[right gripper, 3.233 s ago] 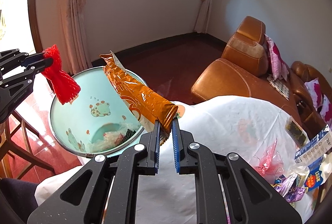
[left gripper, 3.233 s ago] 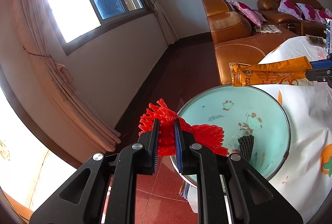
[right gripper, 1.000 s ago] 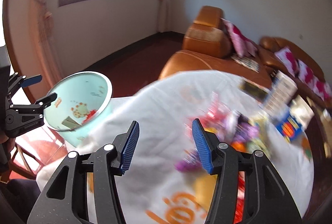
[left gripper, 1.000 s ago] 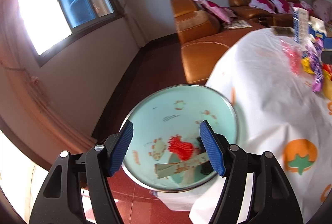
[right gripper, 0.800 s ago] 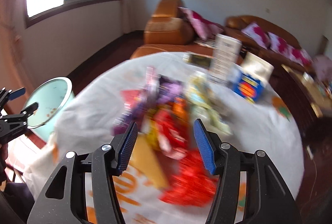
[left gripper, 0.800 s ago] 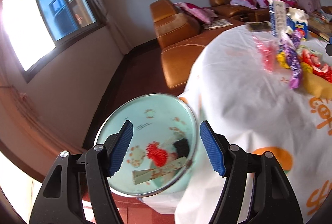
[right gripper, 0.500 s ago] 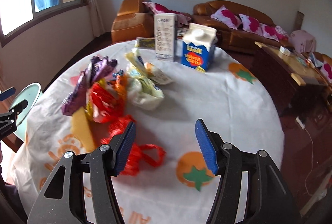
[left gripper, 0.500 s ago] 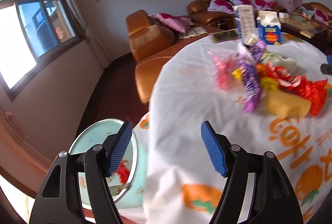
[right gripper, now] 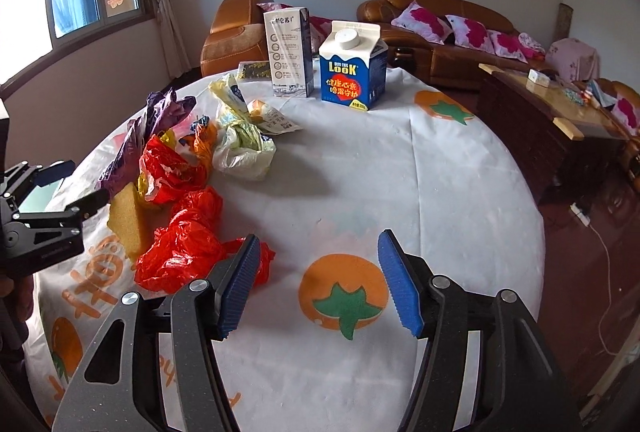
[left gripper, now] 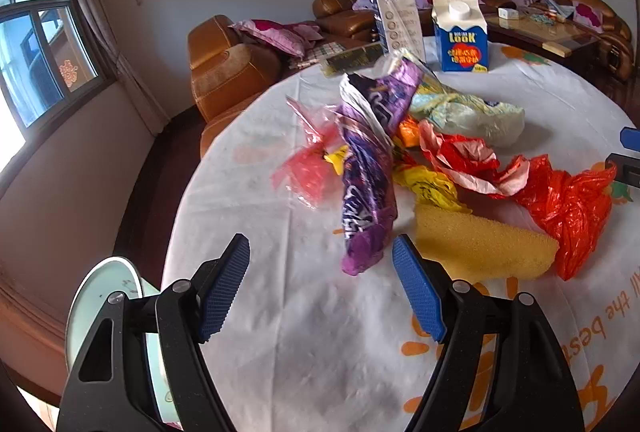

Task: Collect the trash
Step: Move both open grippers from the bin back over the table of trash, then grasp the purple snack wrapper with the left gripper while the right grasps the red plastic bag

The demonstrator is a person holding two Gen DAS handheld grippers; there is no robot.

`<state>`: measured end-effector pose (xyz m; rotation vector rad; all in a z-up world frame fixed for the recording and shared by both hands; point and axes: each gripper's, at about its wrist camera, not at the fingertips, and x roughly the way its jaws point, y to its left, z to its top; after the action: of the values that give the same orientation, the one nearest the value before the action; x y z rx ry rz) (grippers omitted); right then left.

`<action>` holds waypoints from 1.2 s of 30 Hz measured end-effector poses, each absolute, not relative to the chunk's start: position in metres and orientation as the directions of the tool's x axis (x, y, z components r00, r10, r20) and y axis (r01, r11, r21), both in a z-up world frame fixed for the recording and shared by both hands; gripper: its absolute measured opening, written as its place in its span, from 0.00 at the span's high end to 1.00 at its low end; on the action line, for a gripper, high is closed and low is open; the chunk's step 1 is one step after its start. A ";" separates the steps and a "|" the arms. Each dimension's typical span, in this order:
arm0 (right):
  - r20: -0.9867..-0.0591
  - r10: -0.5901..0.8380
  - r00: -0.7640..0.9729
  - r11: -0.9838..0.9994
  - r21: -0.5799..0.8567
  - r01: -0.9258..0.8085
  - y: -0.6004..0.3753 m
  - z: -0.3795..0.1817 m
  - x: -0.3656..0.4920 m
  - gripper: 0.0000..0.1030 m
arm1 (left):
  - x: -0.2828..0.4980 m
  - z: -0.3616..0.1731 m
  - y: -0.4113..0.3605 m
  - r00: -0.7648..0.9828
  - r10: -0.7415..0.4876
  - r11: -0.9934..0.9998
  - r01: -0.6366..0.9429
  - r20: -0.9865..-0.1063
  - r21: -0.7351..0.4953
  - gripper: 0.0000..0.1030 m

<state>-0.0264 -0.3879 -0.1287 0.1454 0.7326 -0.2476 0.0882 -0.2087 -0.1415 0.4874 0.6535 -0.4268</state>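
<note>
A pile of trash lies on the round table with the white cloth (left gripper: 320, 332). It holds a purple wrapper (left gripper: 368, 168), a yellow sponge (left gripper: 480, 248), a red plastic bag (left gripper: 568, 200), a pink wrapper (left gripper: 308, 164) and a pale bag (left gripper: 468, 112). My left gripper (left gripper: 320, 292) is open and empty, just short of the purple wrapper. My right gripper (right gripper: 318, 282) is open and empty above the cloth, with the red plastic bag (right gripper: 184, 244) at its left finger. The teal bin (left gripper: 104, 324) sits beside the table at the lower left.
A blue milk carton (right gripper: 352, 66) and a white carton (right gripper: 288, 52) stand at the table's far side. Brown sofas (right gripper: 440, 32) and a low table (right gripper: 560, 100) are behind. My left gripper also shows in the right wrist view (right gripper: 60, 188).
Both grippers let their trash go into the bin, opened, and swung from the bin over to the pile on the table.
</note>
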 end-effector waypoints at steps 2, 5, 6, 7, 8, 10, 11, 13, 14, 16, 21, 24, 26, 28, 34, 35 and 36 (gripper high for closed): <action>-0.679 -0.169 0.714 0.960 0.051 0.275 -0.389 -0.131 -0.025 0.41 | 0.091 -0.146 -0.212 0.703 -0.228 0.797 0.532 -0.674 0.286 0.33; -0.684 -0.165 0.711 0.960 0.054 0.276 -0.389 -0.134 -0.025 0.41 | 0.097 -0.154 -0.218 0.663 -0.250 0.776 0.573 -0.706 0.263 0.72; -0.684 -0.163 0.711 0.960 0.056 0.274 -0.389 -0.135 -0.024 0.41 | 0.099 -0.154 -0.217 0.648 -0.263 0.771 0.586 -0.715 0.248 0.84; -0.684 -0.162 0.712 0.960 0.057 0.274 -0.389 -0.134 -0.025 0.41 | 0.099 -0.154 -0.216 0.647 -0.265 0.768 0.591 -0.715 0.249 0.84; -0.683 -0.161 0.713 0.960 0.060 0.274 -0.388 -0.134 -0.025 0.41 | 0.098 -0.152 -0.213 0.656 -0.264 0.766 0.588 -0.707 0.260 0.84; -0.680 -0.158 0.716 0.959 0.068 0.276 -0.388 -0.132 -0.025 0.40 | 0.095 -0.144 -0.205 0.673 -0.270 0.756 0.591 -0.688 0.282 0.85; -0.678 -0.158 0.718 0.958 0.071 0.278 -0.388 -0.132 -0.026 0.40 | 0.093 -0.140 -0.201 0.686 -0.268 0.755 0.586 -0.677 0.295 0.85; -0.672 -0.159 0.723 0.956 0.077 0.282 -0.388 -0.131 -0.027 0.40 | 0.090 -0.131 -0.191 0.712 -0.259 0.748 0.575 -0.653 0.331 0.85; -0.671 -0.157 0.725 0.956 0.082 0.283 -0.388 -0.130 -0.028 0.40 | 0.087 -0.126 -0.184 0.722 -0.254 0.744 0.571 -0.643 0.347 0.85; -0.665 -0.149 0.732 0.954 0.097 0.283 -0.387 -0.127 -0.028 0.40 | 0.084 -0.119 -0.169 0.736 -0.244 0.743 0.561 -0.632 0.366 0.85; -0.646 -0.123 0.754 0.955 0.131 0.268 -0.379 -0.120 -0.024 0.40 | 0.081 -0.117 -0.129 0.738 -0.199 0.772 0.523 -0.645 0.361 0.85; -0.632 -0.097 0.769 0.958 0.151 0.245 -0.370 -0.115 -0.020 0.40 | 0.080 -0.121 -0.106 0.727 -0.178 0.795 0.504 -0.664 0.339 0.85; -0.632 -0.066 0.772 0.964 0.160 0.213 -0.359 -0.113 -0.016 0.40 | 0.080 -0.125 -0.094 0.711 -0.172 0.807 0.499 -0.682 0.317 0.85; -0.638 -0.043 0.769 0.969 0.162 0.189 -0.351 -0.113 -0.013 0.41 | 0.080 -0.127 -0.087 0.699 -0.172 0.811 0.500 -0.694 0.303 0.85; -0.727 0.035 0.686 0.980 0.161 0.121 -0.332 -0.137 0.000 0.61 | 0.081 -0.125 -0.081 0.702 -0.177 0.824 0.489 -0.689 0.286 0.85; -0.738 0.044 0.673 0.979 0.166 0.118 -0.331 -0.141 0.002 0.68 | 0.081 -0.125 -0.081 0.703 -0.181 0.824 0.490 -0.688 0.285 0.85; -0.746 0.056 0.663 0.981 0.165 0.103 -0.328 -0.144 0.002 0.73 | 0.080 -0.123 -0.080 0.704 -0.183 0.823 0.491 -0.687 0.284 0.85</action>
<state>0.0024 -0.3279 -0.1445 0.1995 0.8470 -0.0270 0.0802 -0.0796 -0.1233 0.4766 0.6960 -0.3909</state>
